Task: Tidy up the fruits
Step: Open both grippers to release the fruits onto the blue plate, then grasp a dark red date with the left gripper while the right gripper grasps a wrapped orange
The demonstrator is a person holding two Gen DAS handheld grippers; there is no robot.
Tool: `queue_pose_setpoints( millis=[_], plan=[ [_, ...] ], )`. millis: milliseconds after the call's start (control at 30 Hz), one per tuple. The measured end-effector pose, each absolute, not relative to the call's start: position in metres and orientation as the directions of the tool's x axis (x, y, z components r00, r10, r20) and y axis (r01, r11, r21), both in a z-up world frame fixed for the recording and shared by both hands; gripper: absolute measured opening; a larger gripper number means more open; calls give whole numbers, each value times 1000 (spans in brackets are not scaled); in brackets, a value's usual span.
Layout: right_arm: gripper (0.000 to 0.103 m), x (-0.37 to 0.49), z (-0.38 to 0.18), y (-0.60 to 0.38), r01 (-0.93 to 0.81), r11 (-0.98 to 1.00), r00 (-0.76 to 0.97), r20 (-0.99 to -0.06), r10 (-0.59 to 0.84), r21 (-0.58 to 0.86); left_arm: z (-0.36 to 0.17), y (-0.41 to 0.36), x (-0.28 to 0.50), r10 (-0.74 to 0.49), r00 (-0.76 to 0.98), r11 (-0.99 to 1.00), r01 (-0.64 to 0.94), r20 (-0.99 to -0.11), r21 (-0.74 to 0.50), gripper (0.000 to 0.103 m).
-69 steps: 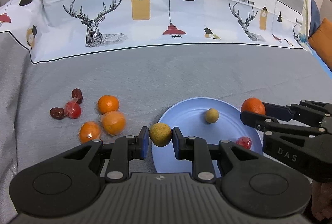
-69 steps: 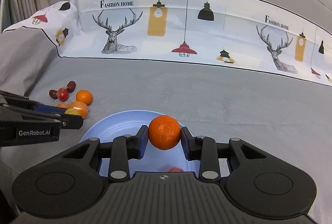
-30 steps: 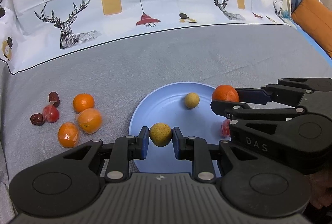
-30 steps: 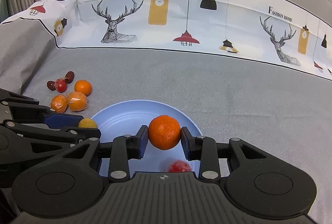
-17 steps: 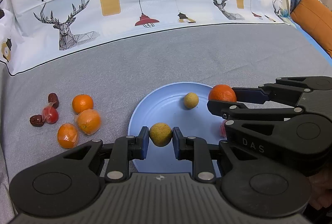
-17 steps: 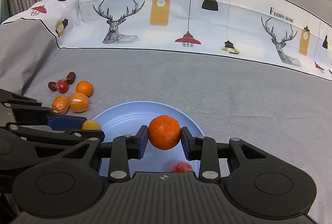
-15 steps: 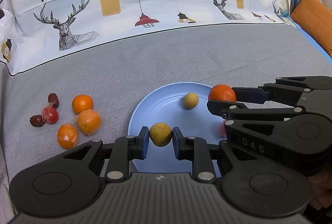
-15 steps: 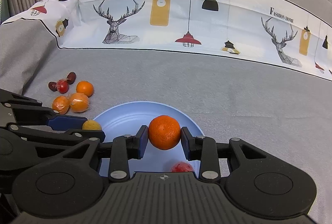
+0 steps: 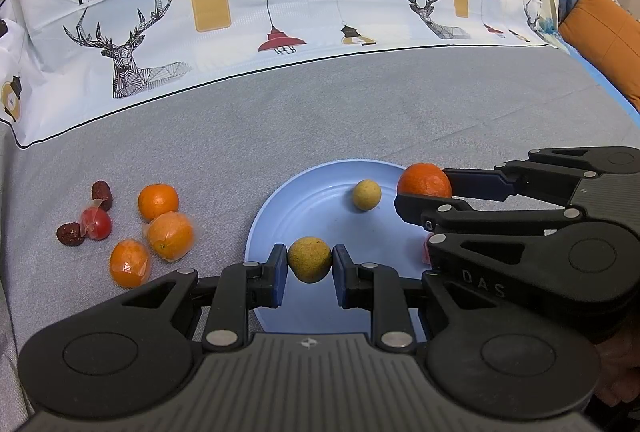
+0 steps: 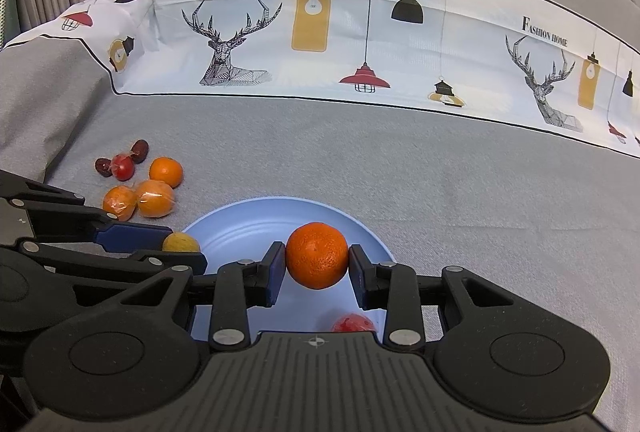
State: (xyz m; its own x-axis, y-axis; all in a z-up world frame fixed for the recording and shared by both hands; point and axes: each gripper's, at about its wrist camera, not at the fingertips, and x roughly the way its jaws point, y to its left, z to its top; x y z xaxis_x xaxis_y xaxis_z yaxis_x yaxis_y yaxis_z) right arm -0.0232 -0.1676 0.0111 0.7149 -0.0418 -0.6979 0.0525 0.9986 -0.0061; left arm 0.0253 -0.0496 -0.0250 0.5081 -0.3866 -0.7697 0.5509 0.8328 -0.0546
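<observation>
The words "FASHION HOME" are printed twice on the white band of the grey bed cover [image 9: 360, 112], among line-drawn stag heads and hanging lamps. The body of the right tongs [image 9: 425, 192] carries the raised letters "DAS" in the left wrist view; no lettering is legible on the left tongs [image 9: 308, 264].

The left tongs are closed on a small round yellowish-brown fruit [image 9: 309, 259], held over the near side of the round light-blue plate [image 9: 304, 208]. The right tongs grip a round orange mandarin [image 10: 317, 255] above the same plate (its far right part, seen from the left wrist). A second small yellowish fruit [image 9: 366, 195] lies on the plate.

A red fruit [image 10: 354, 323] on the plate is largely hidden: the right tongs' body covers most of it in both views, so its kind is unclear.

On the bed cover left of the plate lie one bare orange mandarin [image 9: 158, 201], two mandarins in clear wrap [image 9: 171, 235], a wrapped red round fruit [image 9: 96, 224] and two dark red dates [image 9: 102, 190].

The plate's near rim is cut off by the tongs.
</observation>
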Motion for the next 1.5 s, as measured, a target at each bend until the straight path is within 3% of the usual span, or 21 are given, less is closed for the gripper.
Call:
queue_pose_setpoints(
  millis=[233,333,433,1500],
  plan=[
    [38,-23,14,-165,60,998,721,-691,-52,-13,-23,-51,26,-382,506,836,546,-773,-56,29],
    [50,-23,15,-167,84,996,729,-680,-80,-28,-23,-49,27,-380,511,840,540,-771,-56,29],
    [55,-22,15,-171,101,995,730,-679,-84,-15,-23,-48,27,-379,513,841,538,-770,-56,29],
    [56,-18,13,-171,136,990,738,-664,-116,-22,-6,-27,42,-368,586,882,466,-722,-72,29]
  ],
)
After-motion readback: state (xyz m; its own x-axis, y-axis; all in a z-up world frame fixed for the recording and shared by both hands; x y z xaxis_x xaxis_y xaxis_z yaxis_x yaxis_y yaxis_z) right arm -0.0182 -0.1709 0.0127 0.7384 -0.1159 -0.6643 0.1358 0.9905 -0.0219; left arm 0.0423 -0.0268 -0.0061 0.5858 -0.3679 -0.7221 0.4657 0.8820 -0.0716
